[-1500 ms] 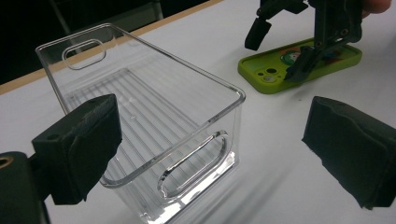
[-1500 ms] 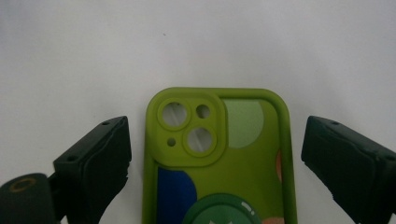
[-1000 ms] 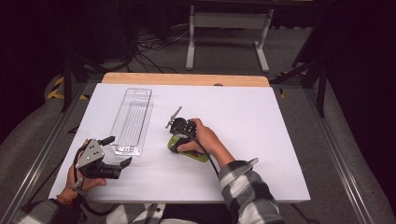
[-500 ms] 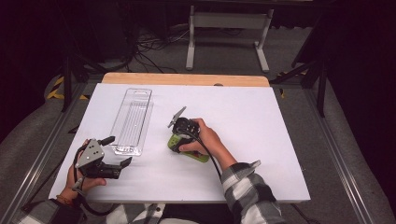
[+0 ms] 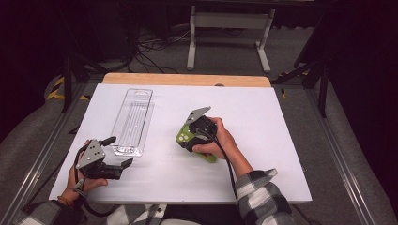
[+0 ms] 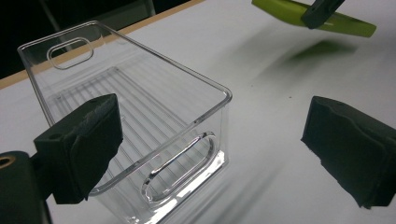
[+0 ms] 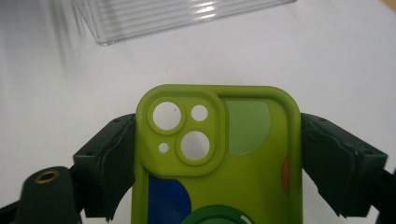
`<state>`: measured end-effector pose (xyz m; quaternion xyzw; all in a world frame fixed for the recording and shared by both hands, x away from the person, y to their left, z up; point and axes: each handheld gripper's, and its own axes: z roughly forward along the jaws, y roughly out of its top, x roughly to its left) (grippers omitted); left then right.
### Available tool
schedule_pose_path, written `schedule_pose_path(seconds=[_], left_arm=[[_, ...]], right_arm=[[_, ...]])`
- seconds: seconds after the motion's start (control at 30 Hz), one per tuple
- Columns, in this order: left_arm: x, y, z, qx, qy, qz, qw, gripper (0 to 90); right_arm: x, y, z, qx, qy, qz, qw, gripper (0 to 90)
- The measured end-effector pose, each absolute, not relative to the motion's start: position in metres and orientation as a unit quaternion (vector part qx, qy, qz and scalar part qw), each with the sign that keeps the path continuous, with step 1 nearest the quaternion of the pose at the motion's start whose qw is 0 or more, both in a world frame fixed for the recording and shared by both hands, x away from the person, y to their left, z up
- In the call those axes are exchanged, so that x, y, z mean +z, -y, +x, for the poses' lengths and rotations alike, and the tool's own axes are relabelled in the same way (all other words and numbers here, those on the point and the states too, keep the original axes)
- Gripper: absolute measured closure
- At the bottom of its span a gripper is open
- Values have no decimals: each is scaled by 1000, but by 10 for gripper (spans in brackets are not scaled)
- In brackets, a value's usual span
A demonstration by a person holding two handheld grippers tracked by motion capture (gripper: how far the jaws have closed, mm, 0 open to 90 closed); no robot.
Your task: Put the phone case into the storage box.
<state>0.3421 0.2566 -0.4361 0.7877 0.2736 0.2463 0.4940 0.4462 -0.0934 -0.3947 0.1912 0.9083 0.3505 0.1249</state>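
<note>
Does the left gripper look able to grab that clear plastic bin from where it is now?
Probably yes. The left gripper is open, and the clear bin's near end sits just ahead of it with only bare white table between. The right gripper, holding the green phone case, is off to the side.

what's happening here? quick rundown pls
A person at a white table works with a hand-held gripper in each hand. The right hand-held gripper is clamped on the sides of a green phone case, holding it just right of a clear plastic bin. The left hand-held gripper sits open near the bin's near end, holding nothing. The bin looks empty, so the case has not gone in yet.
</note>
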Motion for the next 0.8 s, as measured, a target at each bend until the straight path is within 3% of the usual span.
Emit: schedule_pose_path(seconds=[0.8], left_arm=[[-435,-256,340,253,-275,784,496,58]], right_arm=[[-356,140,420,461,-840,215,188,166]])
